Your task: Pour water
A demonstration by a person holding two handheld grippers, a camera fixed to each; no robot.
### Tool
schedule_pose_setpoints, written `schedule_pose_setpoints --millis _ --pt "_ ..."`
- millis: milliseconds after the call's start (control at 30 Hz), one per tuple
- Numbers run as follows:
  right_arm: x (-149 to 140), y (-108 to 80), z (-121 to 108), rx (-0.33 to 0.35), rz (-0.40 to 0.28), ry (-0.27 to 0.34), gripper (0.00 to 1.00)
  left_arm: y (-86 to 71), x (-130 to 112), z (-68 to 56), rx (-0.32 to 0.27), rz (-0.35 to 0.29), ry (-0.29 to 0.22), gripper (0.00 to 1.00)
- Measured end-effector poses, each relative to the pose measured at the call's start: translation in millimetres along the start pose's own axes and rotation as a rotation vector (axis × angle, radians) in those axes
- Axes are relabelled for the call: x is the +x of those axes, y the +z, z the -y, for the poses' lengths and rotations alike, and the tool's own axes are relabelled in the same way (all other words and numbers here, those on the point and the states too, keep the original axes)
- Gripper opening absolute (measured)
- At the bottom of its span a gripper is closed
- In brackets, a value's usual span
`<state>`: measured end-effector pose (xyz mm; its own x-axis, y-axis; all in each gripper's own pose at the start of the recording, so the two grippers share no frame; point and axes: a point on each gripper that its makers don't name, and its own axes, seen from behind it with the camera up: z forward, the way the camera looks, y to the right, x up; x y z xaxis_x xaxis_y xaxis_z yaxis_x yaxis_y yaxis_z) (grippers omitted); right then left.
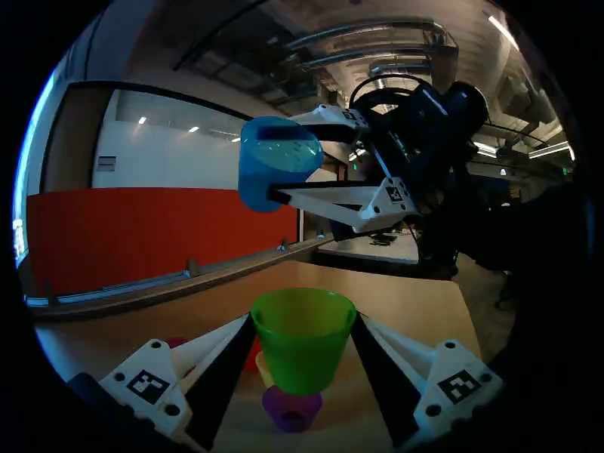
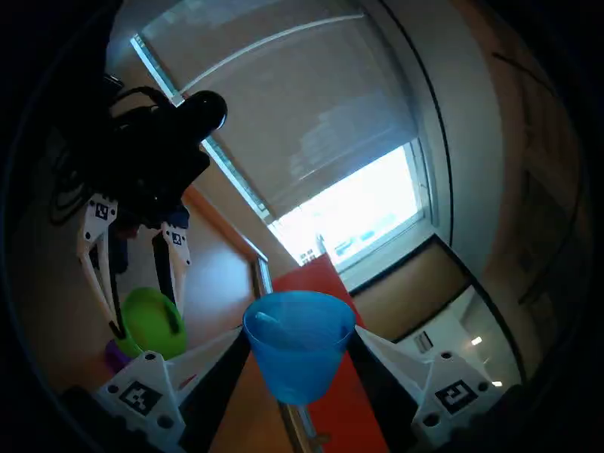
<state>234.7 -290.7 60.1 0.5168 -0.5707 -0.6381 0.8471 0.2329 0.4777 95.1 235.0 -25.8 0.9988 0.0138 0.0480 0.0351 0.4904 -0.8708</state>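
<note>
In the left gripper view a green cup point(image 1: 303, 338) stands upright between my left gripper's fingers; the left gripper point(image 1: 302, 340) is shut on it, above the wooden table point(image 1: 423, 302). Higher up, the right gripper point(image 1: 291, 170) holds a blue cup point(image 1: 273, 161) tipped on its side, mouth facing the green cup. In the right gripper view the blue cup point(image 2: 299, 353) sits clamped in my right gripper point(image 2: 300, 349), tilted. The left gripper point(image 2: 143, 313) with the green cup point(image 2: 153, 321) shows lower left. I cannot make out any water.
A purple cup point(image 1: 291, 408) lies on the table below the green cup, with a yellow one point(image 1: 263, 368) and a red one point(image 1: 251, 355) behind it. A red wall panel point(image 1: 151, 234) and a rail point(image 1: 189, 275) run along the table's far edge. A bright window point(image 2: 355, 211) lies ahead.
</note>
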Motion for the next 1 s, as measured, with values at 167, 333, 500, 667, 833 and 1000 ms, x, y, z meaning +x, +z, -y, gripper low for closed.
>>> schedule_pose_setpoints --millis 167,333,500,667,833,1000 --pt "0.5 1.0 -1.4 -0.002 0.003 -0.02 0.89 0.1 0.1 -0.8 -0.002 0.001 0.002 0.88" --pt "2.1 0.4 -2.4 -0.005 0.001 -0.045 0.89 -0.2 1.4 -0.5 -0.002 0.0 0.006 0.88" --pt "4.0 0.1 -3.0 -0.002 -0.002 -0.06 0.89 -0.1 3.1 0.3 -0.002 -0.003 0.007 0.87" --pt "5.7 -0.2 -3.8 -0.004 -0.006 -0.086 0.89 0.1 3.8 0.8 -0.003 -0.005 0.008 0.88" --pt "7.1 0.4 -3.7 -0.004 -0.006 -0.105 0.89 0.8 2.9 1.4 -0.001 -0.004 0.008 0.88" --pt "8.5 0.4 -3.8 -0.007 -0.007 -0.119 0.89 0.9 2.8 1.2 -0.001 -0.004 0.008 0.88"
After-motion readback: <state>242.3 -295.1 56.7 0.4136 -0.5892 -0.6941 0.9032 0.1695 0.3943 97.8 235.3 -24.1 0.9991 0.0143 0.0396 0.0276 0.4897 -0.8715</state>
